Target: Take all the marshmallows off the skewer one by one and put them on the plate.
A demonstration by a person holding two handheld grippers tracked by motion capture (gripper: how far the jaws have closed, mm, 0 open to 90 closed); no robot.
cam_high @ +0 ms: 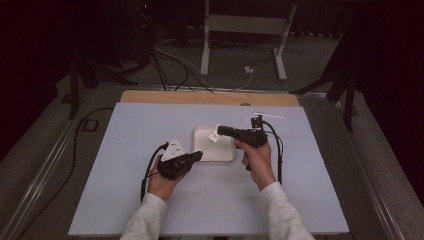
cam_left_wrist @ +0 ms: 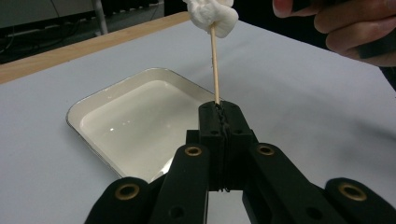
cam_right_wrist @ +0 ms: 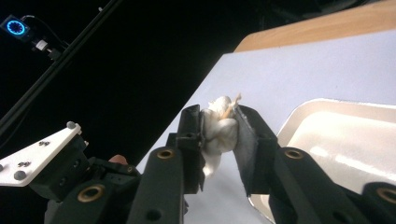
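While the left gripper [cam_left_wrist: 219,109] keeps its jaws pressed together on the lower end of a wooden skewer [cam_left_wrist: 215,65], the skewer rises from the jaw tips toward 12 o'clock in the left gripper view. At its upper end sits a white marshmallow [cam_left_wrist: 212,16]. In the right gripper view, the right gripper [cam_right_wrist: 219,130] pinches the marshmallow between its two pads, with the skewer tip protruding at the top of the squeezed mass.

In the high view, the marshmallow [cam_high: 214,134] sits above the 12 o'clock edge of a white tray [cam_high: 220,152]. The tray is shallow, rectangular with rounded corners, and holds nothing. The left gripper [cam_high: 197,156] lies at the tray's 8 o'clock corner; the right gripper [cam_high: 220,130] reaches in from 3 o'clock.

The tray rests near the centre of a pale blue-grey table cover [cam_high: 125,190]. A bare wooden strip [cam_high: 200,97] borders the cover at 12 o'clock. Beyond it lies a dim grey floor with loose cables [cam_high: 175,60] and a white metal stand [cam_high: 245,30]; the surrounding room is dark.

Both forearms enter from 6 o'clock in light grey sleeves [cam_high: 285,215]. The left hand [cam_high: 160,185] grips its tool pointing toward 2 o'clock. The right hand [cam_high: 257,160] holds its tool level, pointing toward 9 o'clock.
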